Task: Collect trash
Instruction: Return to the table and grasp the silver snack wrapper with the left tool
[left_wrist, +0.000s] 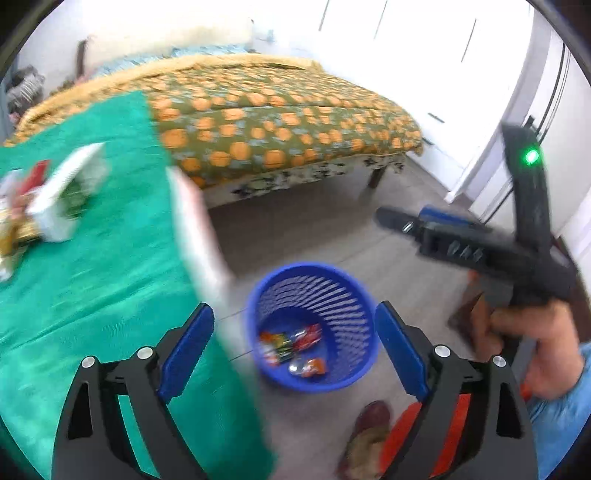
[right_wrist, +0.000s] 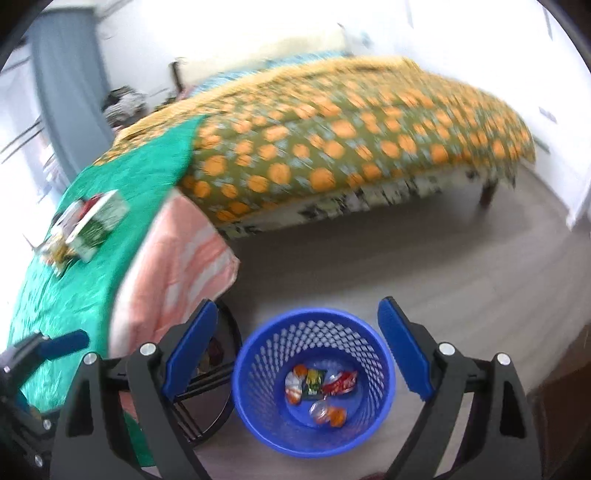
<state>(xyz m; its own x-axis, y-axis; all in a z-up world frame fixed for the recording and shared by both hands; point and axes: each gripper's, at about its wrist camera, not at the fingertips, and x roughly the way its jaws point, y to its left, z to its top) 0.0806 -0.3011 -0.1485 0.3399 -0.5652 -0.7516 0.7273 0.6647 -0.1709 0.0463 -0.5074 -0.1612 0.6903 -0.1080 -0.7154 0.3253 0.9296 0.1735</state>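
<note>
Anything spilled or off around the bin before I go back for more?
Nothing stands out. The blue bin stands upright on the floor with the wrappers inside, none around it. More trash waits on the green cloth. Both grippers, left and right, are open and empty.

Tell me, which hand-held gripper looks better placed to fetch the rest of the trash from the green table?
Probably left. The left hand-held gripper is open, empty and partly over the green table near the wrappers; the right hand-held gripper hangs over the blue basket.
</note>
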